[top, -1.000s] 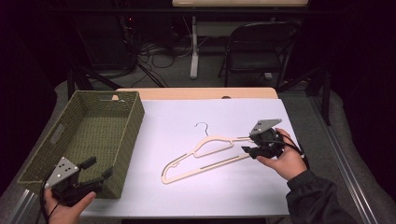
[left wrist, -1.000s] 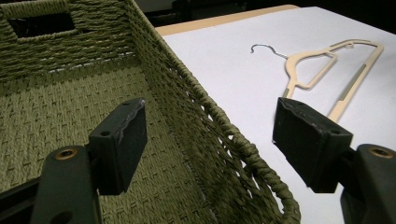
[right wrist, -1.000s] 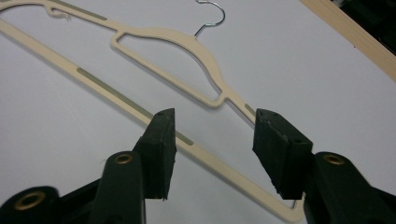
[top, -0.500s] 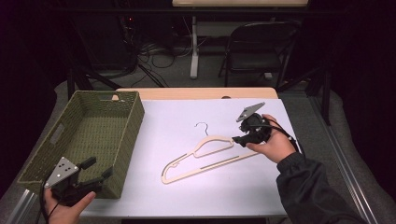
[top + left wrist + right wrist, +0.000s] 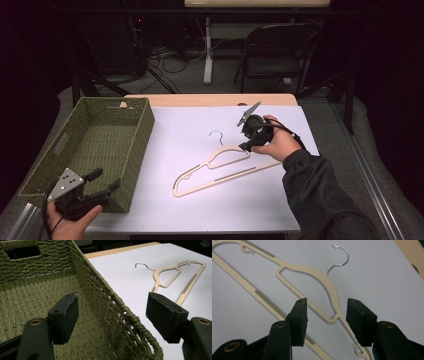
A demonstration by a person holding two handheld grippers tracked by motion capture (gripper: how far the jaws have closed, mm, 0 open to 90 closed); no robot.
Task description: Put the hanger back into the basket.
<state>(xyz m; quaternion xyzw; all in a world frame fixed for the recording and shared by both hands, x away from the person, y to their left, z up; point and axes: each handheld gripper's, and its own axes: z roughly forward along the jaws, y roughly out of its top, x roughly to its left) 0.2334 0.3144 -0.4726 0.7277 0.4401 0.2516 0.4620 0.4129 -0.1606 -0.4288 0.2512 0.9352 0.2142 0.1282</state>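
A cream hanger (image 5: 220, 170) with a metal hook lies flat on the white table top, also seen as the hanger (image 5: 197, 272) from the left. My right gripper (image 5: 246, 145) hovers over its right shoulder. In the right gripper view the right gripper (image 5: 325, 312) is open, its jaws have just been closing a little, and the hanger (image 5: 333, 292) lies below the gap, untouched. My left gripper (image 5: 104, 180) sits at the near corner of the green woven basket (image 5: 145, 130). This left gripper (image 5: 112, 312) is open, and the basket wall (image 5: 105, 287) runs between its jaws without contact.
The basket takes up the table's left side and has handle slots in its ends. A bare wooden strip (image 5: 210, 100) edges the far side of the table. Behind it stand a folding chair (image 5: 275, 50) and floor cables.
My right gripper has moved left and farther across the table, from beside the hanger's right end to above its right shoulder. The left gripper has stayed put.
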